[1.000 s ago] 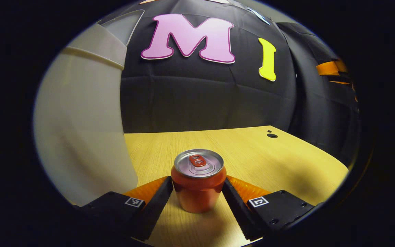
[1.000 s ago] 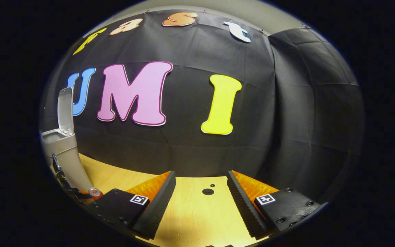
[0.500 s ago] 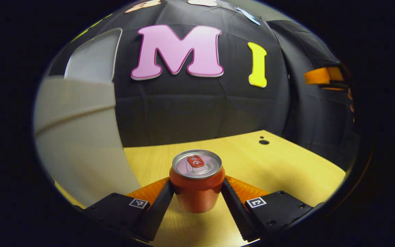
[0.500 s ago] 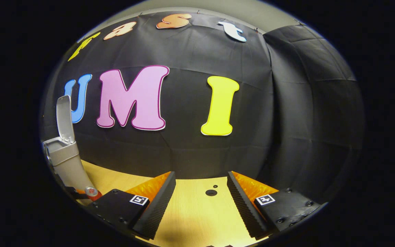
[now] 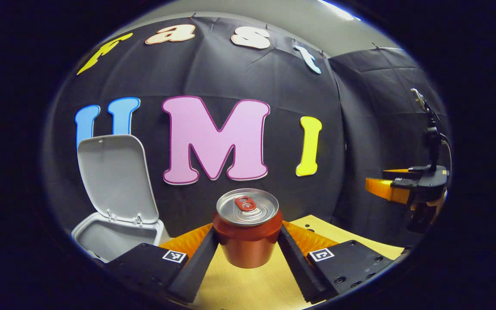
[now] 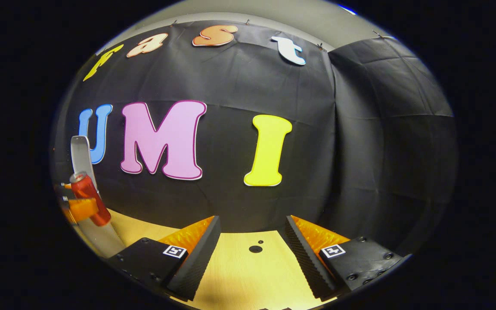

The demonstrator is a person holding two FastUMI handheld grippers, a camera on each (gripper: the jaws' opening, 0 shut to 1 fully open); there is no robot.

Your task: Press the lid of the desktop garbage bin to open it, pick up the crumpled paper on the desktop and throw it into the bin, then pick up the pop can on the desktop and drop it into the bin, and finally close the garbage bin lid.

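In the left gripper view, the left gripper (image 5: 248,254) has its two fingers clamped on the sides of a red pop can (image 5: 248,232), one finger pressing each flank. The can sits upright, silver top and pull tab facing up, and it hangs clear of the wooden counter (image 5: 248,288) below — lifted, judging by the gap and the shadow under it. Holding it upright by the body keeps the grip square and lets it fall straight when released.

To the lower left stands the grey garbage bin (image 5: 101,241), its mouth open and its lid (image 5: 116,178) tipped back upright against the booth wall. The open lid leaves the mouth free, which suits a drop from above. The can is near the bin but off to one side of the opening, not yet over it. Whether the crumpled paper lies inside cannot be told.

At the far right of this view the right gripper (image 5: 392,189) hangs well apart from the can.

In the right gripper view, the right gripper (image 6: 252,249) has its fingers spread apart with nothing between them — it hovers above bare counter (image 6: 248,284), out of the way. Far left there, the can (image 6: 88,198) shows in front of the raised lid (image 6: 80,157).
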